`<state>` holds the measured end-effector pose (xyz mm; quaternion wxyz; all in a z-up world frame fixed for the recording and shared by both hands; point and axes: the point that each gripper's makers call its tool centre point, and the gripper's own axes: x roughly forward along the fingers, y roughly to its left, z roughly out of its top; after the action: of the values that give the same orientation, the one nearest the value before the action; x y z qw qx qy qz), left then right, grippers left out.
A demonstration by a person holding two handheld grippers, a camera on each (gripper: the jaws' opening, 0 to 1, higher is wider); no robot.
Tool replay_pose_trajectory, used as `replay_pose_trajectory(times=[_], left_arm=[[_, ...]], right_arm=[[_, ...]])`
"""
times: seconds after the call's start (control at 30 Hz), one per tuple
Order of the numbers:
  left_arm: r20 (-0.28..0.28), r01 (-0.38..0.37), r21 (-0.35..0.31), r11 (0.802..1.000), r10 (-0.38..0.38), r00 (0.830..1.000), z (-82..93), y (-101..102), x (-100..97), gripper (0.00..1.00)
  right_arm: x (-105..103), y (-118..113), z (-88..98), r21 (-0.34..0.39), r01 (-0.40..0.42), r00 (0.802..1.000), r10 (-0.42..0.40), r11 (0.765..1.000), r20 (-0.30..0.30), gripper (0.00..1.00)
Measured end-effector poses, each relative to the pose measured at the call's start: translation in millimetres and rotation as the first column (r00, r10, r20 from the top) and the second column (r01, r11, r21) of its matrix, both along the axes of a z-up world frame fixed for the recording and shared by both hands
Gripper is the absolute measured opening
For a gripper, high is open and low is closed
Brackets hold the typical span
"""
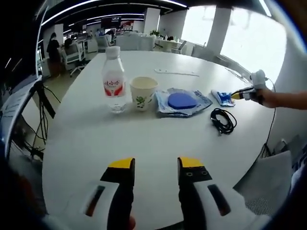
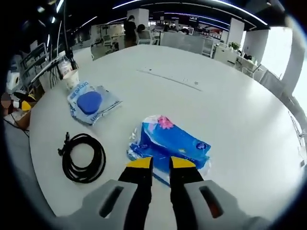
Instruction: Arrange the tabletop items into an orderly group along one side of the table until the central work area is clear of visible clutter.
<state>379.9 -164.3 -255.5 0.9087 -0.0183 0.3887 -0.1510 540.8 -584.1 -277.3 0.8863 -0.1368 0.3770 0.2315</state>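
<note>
While the right gripper [image 2: 160, 163], jaws narrowly parted, straddles the blue tissue pack's [image 2: 170, 143] near edge at six o'clock, gripping nothing yet, the left gripper [image 1: 156, 165] hovers half-open and empty; risk: slick wrapper slipping out.

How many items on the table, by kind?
water bottle: 1
paper cup: 1
packet with blue disc: 1
black cable coil: 1
blue tissue pack: 1
Total: 5
</note>
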Motion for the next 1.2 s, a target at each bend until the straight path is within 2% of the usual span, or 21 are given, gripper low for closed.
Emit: replay_pose_trajectory(times=[0.17,0.37,0.57,0.67,0.77,0.97,1.1,1.2], left_arm=[[0.004,0.015,0.011,1.000,-0.015,1.000,3.0,-0.7,-0.7,0.37],[0.016,0.015,0.011,1.000,-0.015,1.000,10.6,-3.7,1.8,0.38],[0.022,0.010,0.011,1.000,-0.011,1.000,14.0,-4.7,3.1,0.38],[0.021,0.004,0.013,1.000,-0.004,1.000,15.3,-3.8,1.9,0.38],[0.020,0.000,0.016,1.000,0.000,1.000,15.7,-2.7,0.0,0.38],[0.016,-0.004,0.023,1.000,0.004,1.000,15.4,-2.1,-3.9,0.37],[0.017,-0.007,0.023,1.000,0.007,1.000,16.4,-2.1,-4.2,0.37],[0.020,-0.009,0.023,1.000,0.009,1.000,16.9,-1.8,-4.1,0.37]], right_arm=[[9.1,-4.3,-0.8,-0.031,-0.032,0.999,0.031,0.999,-0.011,0.14],[14.4,-3.5,-9.6,-0.055,-0.075,0.996,0.072,0.996,-0.056,0.20],[15.4,-2.1,-20.2,-0.138,-0.191,0.979,0.179,0.972,-0.094,0.25],[18.5,-1.5,-23.4,-0.140,-0.207,0.976,0.193,0.968,-0.103,0.22],[17.8,-0.1,-29.0,-0.162,-0.258,0.962,0.238,0.953,-0.133,0.18],[16.4,1.7,-36.2,-0.206,-0.332,0.939,0.302,0.921,-0.164,0.01],[15.4,4.0,-37.4,-0.197,-0.342,0.935,0.312,0.919,-0.168,0.00],[12.5,7.5,-36.4,-0.217,-0.374,0.924,0.344,0.902,-0.166,0.00]])
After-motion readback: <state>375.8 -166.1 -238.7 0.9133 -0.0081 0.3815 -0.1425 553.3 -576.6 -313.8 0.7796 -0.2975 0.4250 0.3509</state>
